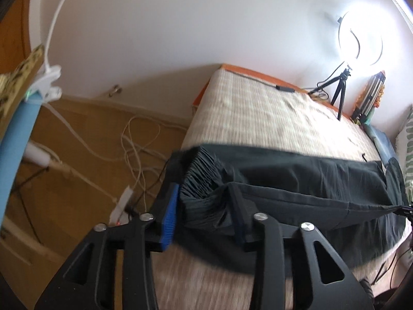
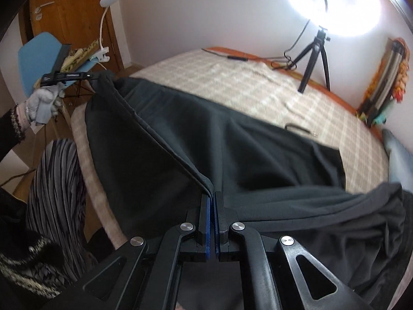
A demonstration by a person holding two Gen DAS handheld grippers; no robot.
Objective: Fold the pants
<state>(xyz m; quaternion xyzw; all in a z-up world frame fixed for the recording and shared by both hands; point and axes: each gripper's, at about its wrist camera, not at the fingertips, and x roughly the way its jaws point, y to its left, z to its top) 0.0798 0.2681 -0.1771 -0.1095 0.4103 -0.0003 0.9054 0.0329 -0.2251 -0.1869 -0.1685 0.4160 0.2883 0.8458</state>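
Black pants [image 2: 232, 149] lie across the near part of a bed with a beige plaid cover [image 2: 232, 77]. My left gripper [image 1: 204, 193] is shut on the bunched elastic waistband [image 1: 201, 178] at the bed's left edge; the pants [image 1: 309, 180] stretch away to the right. It also shows in the right wrist view [image 2: 77, 76], held by a gloved hand. My right gripper [image 2: 212, 201] is shut on a hem edge of the pants, lifted above the bed, with the fabric edge taut between both grippers.
A ring light on a tripod [image 2: 315, 51] stands at the far right of the bed. A blue chair [image 2: 41, 51] with a clip lamp [image 2: 105, 25] is at the left. Cables [image 1: 134, 149] lie on the wooden floor. A striped bag [image 2: 387, 77] leans on the wall.
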